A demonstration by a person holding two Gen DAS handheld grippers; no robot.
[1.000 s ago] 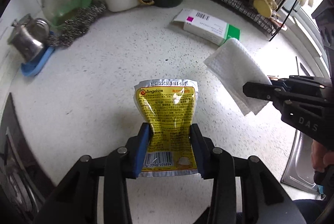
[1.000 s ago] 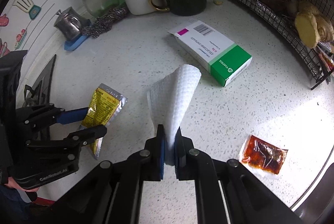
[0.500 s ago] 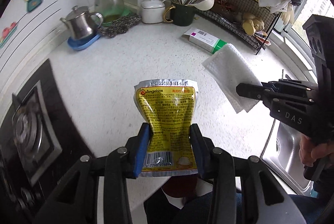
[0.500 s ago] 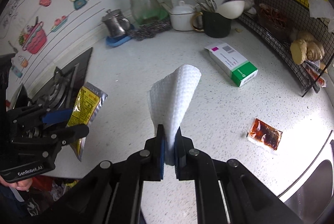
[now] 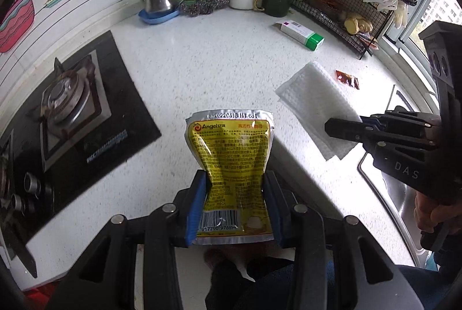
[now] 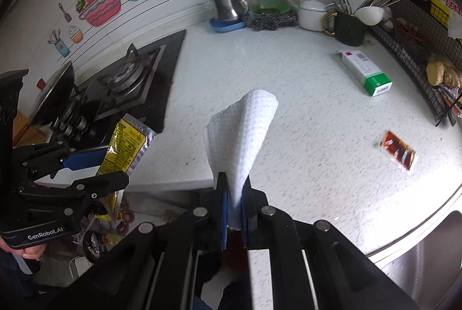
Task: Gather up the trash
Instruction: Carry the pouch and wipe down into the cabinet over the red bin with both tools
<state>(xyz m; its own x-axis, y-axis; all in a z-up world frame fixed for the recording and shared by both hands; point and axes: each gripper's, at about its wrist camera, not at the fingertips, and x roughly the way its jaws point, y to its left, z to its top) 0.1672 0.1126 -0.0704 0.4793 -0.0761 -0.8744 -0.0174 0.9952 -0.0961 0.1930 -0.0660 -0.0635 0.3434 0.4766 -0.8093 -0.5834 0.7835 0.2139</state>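
The left gripper (image 5: 235,206) is clamped on a yellow pouch (image 5: 231,162), its 2 blue pads (image 5: 196,206) pressing the pouch's side edges inward so the foil buckles between them. The pouch's long axis runs straight out along the fingers, silver top seam farthest from the camera and barcode end nearest, and it is held in the air over the front edge of the counter (image 5: 216,64). In the right wrist view the same gripper (image 6: 95,165) sits at the left, angled downward, with a hand (image 6: 26,249) on its grip at the bottom corner and the pouch (image 6: 127,145) sticking out toward the stove (image 6: 130,76). The right gripper (image 6: 234,194) is closed tight on a white paper towel (image 6: 242,134), pinching its lower end between nearly touching pads; the towel stands up and away along the fingers, its top curling over to the right. From the left wrist view this gripper (image 5: 346,131) reaches in from the right, roughly level across the picture, with the towel (image 5: 314,105) spread flat in front of it and a hand (image 5: 433,209) wrapped around the handle. On the counter lie a green-and-white box (image 6: 363,72) near the wire rack (image 6: 418,50) and a red sauce packet (image 6: 400,151), well apart from both grippers.
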